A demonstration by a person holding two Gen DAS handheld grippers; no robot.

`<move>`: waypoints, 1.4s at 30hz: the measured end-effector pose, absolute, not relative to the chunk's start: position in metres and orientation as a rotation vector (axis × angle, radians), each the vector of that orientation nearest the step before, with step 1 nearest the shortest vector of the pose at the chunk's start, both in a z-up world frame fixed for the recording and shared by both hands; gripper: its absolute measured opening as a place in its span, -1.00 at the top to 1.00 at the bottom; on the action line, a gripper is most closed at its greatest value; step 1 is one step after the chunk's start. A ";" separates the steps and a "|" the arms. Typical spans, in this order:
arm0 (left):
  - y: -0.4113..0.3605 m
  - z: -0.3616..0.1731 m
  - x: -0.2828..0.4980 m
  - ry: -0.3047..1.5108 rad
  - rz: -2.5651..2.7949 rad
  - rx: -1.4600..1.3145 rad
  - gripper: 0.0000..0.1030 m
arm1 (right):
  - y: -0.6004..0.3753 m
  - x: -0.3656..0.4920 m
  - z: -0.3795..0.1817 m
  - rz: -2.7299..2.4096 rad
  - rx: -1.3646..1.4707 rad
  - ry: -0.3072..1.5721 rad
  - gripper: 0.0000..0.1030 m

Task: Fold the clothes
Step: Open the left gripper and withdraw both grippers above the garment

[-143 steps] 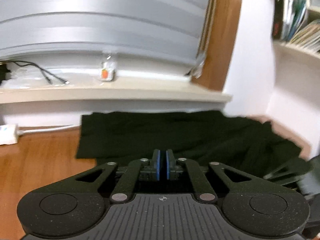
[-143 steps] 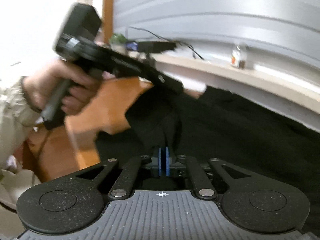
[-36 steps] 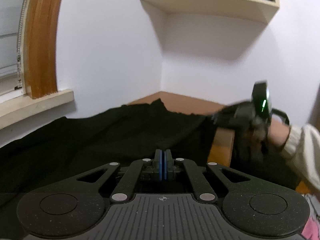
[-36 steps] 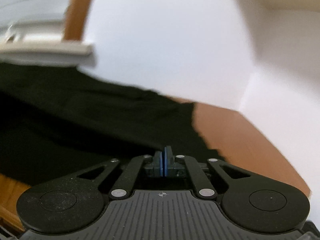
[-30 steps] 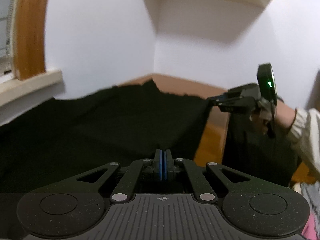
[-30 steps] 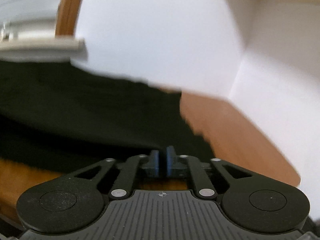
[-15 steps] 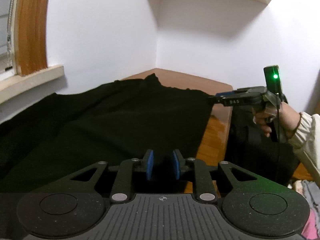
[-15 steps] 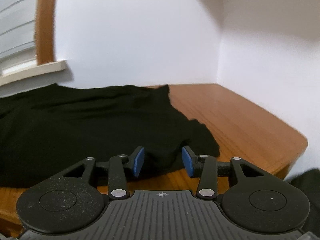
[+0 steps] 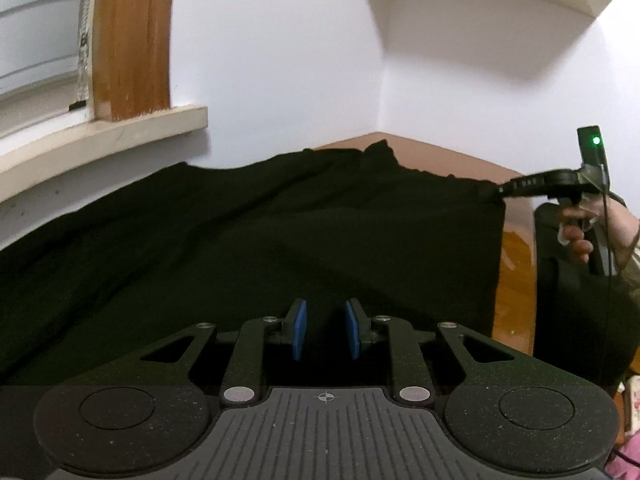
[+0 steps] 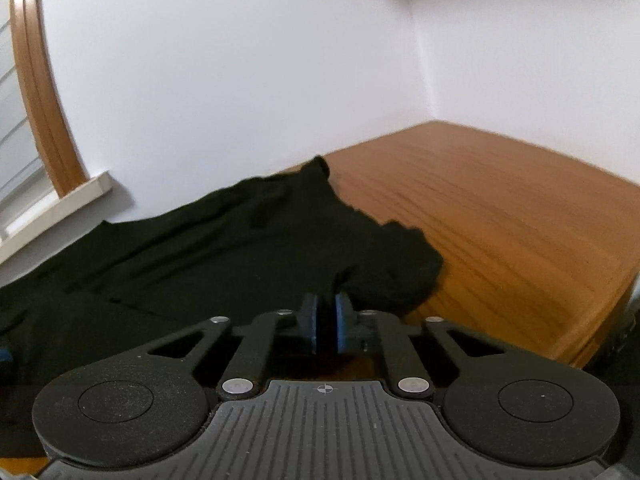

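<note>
Left wrist: left gripper [image 9: 323, 334] fingers apart over black garment [image 9: 240, 240] | Right wrist: right gripper [image 10: 326, 328] fingers just closed, clamped on garment edge, lower centre | wooden tabletop [image 10: 500, 216] right.

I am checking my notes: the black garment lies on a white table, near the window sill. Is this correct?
Not quite. The black garment lies on a brown wooden table, not a white one; only the walls are white. The right wrist view shows it. The window sill is indeed near.
</note>
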State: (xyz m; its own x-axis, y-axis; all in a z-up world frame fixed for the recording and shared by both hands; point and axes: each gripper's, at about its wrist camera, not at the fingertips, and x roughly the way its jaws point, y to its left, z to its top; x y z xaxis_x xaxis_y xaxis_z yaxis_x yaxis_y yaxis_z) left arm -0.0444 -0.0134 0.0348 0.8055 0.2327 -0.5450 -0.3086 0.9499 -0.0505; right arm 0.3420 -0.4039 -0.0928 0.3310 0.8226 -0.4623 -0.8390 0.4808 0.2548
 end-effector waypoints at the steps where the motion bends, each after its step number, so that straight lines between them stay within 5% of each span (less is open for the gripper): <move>1: -0.012 0.033 -0.044 0.567 0.293 -0.145 0.55 | -0.407 0.342 -0.090 1.060 -0.011 0.551 0.86; 8: -0.007 0.027 -0.045 0.577 0.300 -0.165 0.55 | -0.408 0.334 -0.095 0.944 -0.036 0.513 0.83; 14: -0.005 0.041 -0.060 0.543 0.320 -0.170 0.54 | -0.414 0.325 -0.091 0.888 -0.061 0.439 0.41; 17: -0.001 0.054 -0.078 0.511 0.350 -0.178 0.33 | -0.408 0.308 -0.091 0.951 -0.075 0.423 0.34; 24: 0.018 0.084 -0.157 0.448 0.501 -0.194 0.17 | -0.374 0.245 -0.091 1.250 -0.055 0.450 0.32; 28: 0.037 0.091 -0.222 0.441 0.626 -0.231 0.06 | -0.344 0.203 -0.088 1.364 -0.167 0.400 0.07; 42: 0.049 0.052 -0.326 0.521 0.761 -0.357 -0.03 | -0.305 0.118 -0.086 1.581 -0.359 0.330 -0.01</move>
